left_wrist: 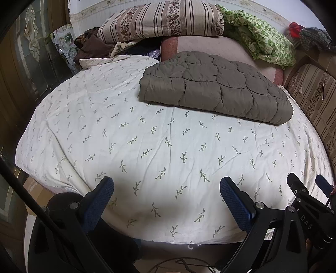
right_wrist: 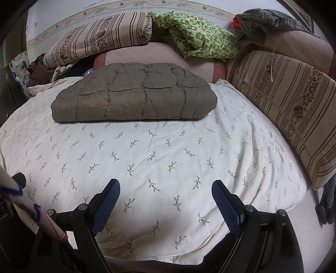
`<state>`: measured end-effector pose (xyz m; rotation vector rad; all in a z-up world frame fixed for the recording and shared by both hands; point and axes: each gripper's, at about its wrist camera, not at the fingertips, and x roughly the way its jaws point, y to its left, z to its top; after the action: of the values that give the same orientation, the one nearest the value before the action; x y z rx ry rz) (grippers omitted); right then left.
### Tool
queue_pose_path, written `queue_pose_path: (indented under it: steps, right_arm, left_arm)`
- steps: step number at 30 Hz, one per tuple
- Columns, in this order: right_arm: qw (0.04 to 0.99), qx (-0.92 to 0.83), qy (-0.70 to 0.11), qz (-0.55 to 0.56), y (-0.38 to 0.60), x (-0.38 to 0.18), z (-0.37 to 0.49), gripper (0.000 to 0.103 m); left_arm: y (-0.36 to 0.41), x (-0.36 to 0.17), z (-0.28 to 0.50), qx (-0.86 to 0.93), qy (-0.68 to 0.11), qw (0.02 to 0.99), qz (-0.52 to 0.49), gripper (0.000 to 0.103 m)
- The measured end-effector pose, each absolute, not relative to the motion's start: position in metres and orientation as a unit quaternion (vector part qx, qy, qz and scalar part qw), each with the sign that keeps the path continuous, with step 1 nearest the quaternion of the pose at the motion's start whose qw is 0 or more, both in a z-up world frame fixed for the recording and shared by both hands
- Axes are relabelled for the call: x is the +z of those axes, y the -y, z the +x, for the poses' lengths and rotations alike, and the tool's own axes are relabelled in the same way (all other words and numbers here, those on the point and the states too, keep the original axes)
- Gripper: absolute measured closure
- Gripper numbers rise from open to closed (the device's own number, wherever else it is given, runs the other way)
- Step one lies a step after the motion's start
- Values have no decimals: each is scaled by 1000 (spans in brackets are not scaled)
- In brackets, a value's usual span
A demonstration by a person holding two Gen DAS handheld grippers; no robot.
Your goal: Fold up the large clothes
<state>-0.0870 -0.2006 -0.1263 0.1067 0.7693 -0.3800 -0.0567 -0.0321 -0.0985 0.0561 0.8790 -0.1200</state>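
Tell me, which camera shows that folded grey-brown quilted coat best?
The right wrist view: the coat lies near the middle, seen square-on, with its whole front edge showing. The left wrist view shows the same coat whole too, but skewed and off to the right.

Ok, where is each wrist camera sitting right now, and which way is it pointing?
Left wrist: above the near bed edge, looking across the leaf-print sheet at the folded brown quilted garment; left gripper open, right gripper at the frame's right edge.
Right wrist: same edge, further right, facing the garment; right gripper open.
Shared: sheet, garment, striped quilt, green blanket.
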Motion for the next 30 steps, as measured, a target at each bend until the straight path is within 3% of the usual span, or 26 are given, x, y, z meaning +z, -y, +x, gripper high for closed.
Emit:
queue_pose_path:
  steps: [30]
  right_arm:
    - [907,-182,-375,53,196,-131,-86,11]
  left_arm:
    - [30,-110,-53,-53,-442,895,25,2]
